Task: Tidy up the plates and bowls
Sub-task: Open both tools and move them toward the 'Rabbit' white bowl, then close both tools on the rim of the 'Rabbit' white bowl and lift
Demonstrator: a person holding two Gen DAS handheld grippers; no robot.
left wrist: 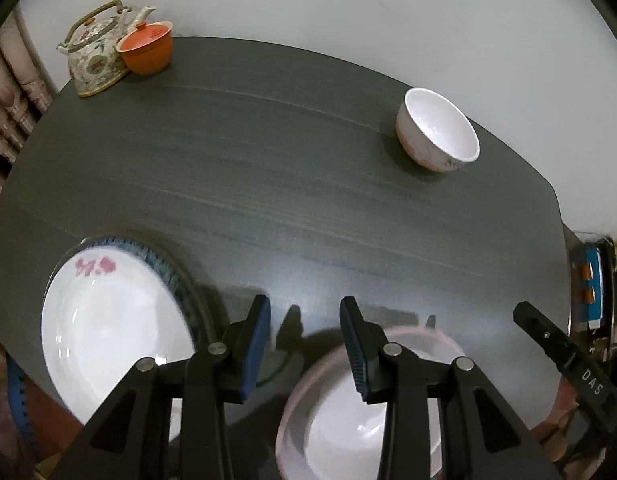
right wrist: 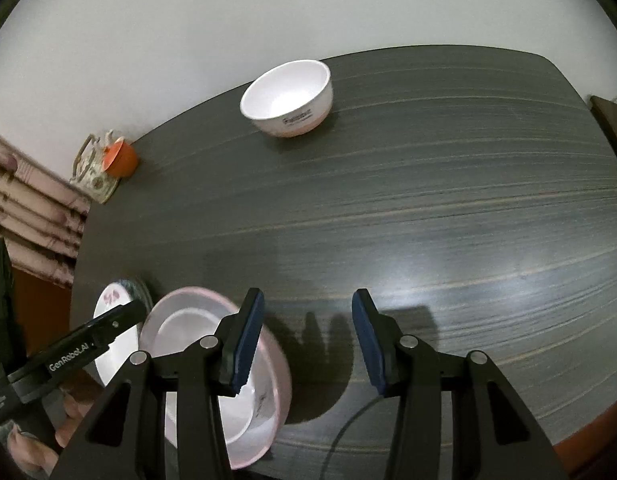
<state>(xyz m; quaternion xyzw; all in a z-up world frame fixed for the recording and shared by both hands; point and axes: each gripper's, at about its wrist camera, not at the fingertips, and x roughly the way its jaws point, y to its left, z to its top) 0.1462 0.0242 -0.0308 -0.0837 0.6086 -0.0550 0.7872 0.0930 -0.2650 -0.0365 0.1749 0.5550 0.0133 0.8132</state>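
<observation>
Here, on the dark table (right wrist: 428, 208), a pink-rimmed white plate (right wrist: 268, 364) lies at the near edge with a white bowl (right wrist: 196, 360) in it, and just to its left a white plate (left wrist: 108, 328) with a pink flower mark rests on a blue-rimmed plate (left wrist: 164, 264). A second white bowl (right wrist: 288, 96) stands upright, well apart at the far edge, and a teapot (left wrist: 92, 52) and orange pot (left wrist: 146, 50) touch in the far corner. The left gripper (left wrist: 304, 312) and right gripper (right wrist: 308, 304) both hover with jaws apart, nothing between them.
</observation>
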